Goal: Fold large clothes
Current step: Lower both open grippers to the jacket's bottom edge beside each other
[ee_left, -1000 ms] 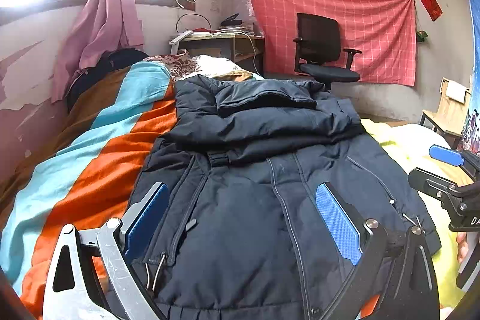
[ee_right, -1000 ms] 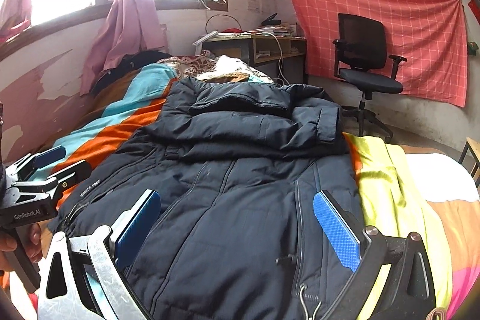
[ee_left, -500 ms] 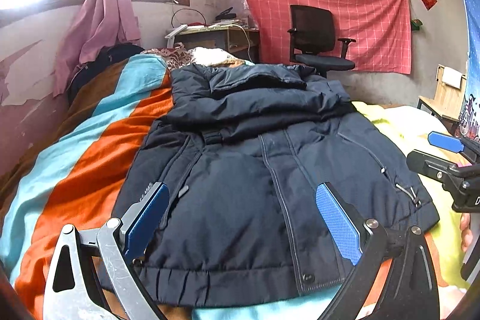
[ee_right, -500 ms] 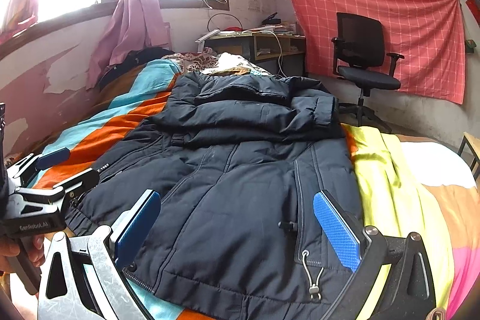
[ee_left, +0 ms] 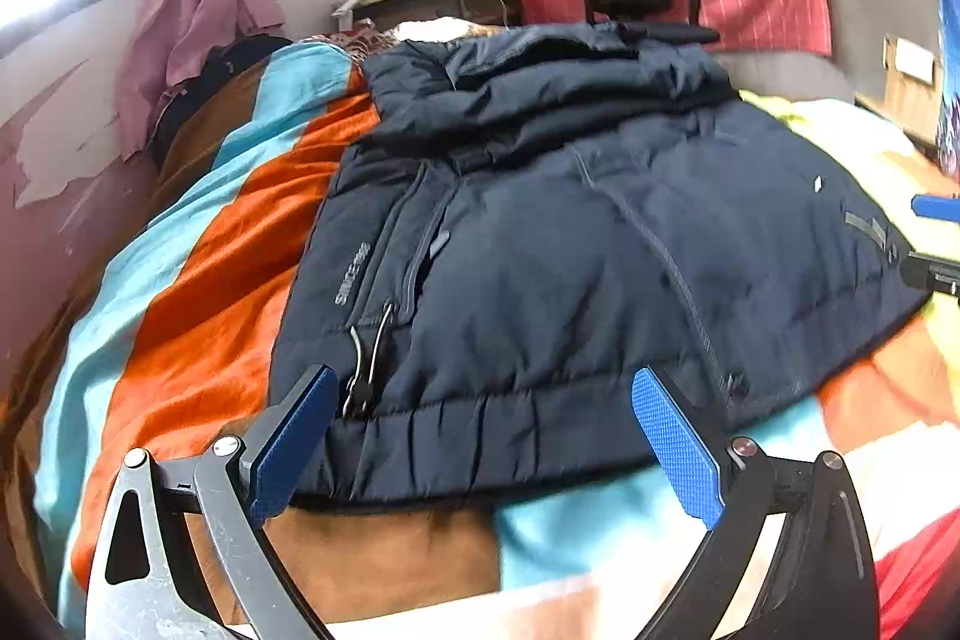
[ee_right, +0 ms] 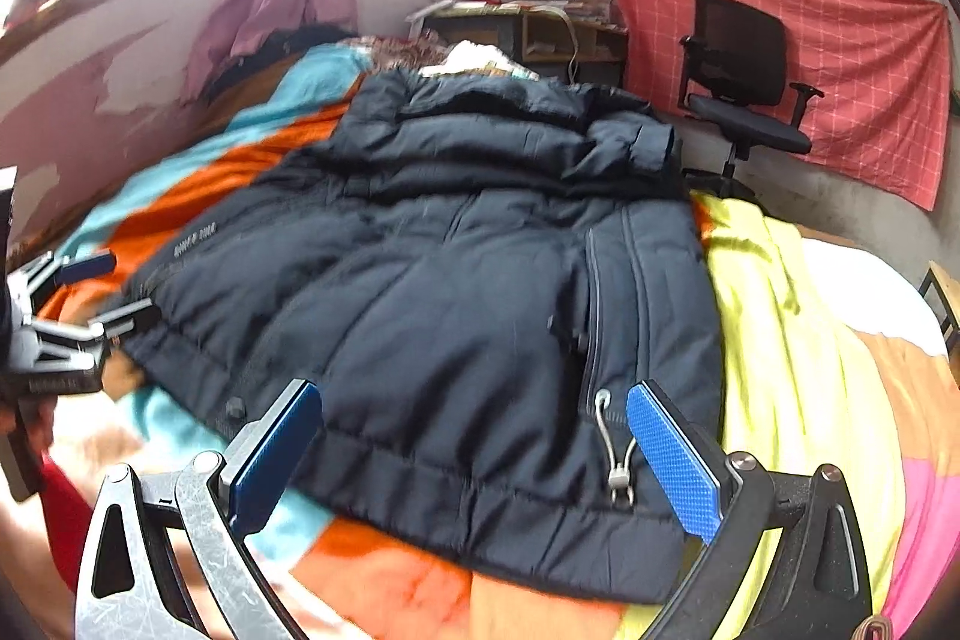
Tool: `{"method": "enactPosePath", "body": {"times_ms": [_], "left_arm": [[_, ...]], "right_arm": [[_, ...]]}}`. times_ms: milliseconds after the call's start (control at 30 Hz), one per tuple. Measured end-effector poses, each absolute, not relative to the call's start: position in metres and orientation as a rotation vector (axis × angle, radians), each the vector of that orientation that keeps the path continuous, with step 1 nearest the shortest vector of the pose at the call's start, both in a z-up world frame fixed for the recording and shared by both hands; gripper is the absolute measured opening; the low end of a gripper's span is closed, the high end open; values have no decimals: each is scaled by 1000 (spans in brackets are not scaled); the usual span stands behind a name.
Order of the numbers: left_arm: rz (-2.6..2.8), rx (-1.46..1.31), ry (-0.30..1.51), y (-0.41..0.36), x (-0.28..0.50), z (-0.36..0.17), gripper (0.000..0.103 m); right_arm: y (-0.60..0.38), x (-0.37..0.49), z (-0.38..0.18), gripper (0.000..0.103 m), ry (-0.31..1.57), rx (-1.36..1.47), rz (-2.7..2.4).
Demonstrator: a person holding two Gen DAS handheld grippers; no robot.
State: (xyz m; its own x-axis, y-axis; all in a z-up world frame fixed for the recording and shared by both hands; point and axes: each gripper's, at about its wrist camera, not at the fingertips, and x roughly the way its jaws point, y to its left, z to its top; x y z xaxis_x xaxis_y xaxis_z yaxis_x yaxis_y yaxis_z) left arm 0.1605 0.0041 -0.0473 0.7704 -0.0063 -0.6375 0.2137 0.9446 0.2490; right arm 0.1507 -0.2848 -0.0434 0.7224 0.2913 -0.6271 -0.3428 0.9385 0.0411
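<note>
A large dark navy padded jacket lies front up on the bed, sleeves folded across its upper part; it also shows in the right wrist view. My left gripper is open and empty, hovering at the jacket's bottom hem near its left corner. My right gripper is open and empty, hovering at the hem near the right corner and its drawstring toggle. The left gripper also shows at the left edge of the right wrist view, and the right gripper at the right edge of the left wrist view.
The bed has a striped orange, light blue and brown blanket and a yellow-green cover on the right. A black office chair, a desk and a wall with pink cloth stand beyond.
Both grippers have pulled back toward the foot of the bed and lowered, from over the jacket's body to its bottom hem. Both stay open. The jacket has not moved.
</note>
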Motion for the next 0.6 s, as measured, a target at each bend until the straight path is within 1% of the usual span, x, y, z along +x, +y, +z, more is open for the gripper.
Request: {"method": "enactPosePath", "body": {"times_ms": [333, 600], "left_arm": [[-128, 562, 740, 1, 143, -90, 96], [-44, 630, 747, 5, 143, -123, 96]], "right_arm": [[-290, 141, -76, 103, 762, -160, 360], [-273, 139, -109, 103, 808, -319, 364]]}}
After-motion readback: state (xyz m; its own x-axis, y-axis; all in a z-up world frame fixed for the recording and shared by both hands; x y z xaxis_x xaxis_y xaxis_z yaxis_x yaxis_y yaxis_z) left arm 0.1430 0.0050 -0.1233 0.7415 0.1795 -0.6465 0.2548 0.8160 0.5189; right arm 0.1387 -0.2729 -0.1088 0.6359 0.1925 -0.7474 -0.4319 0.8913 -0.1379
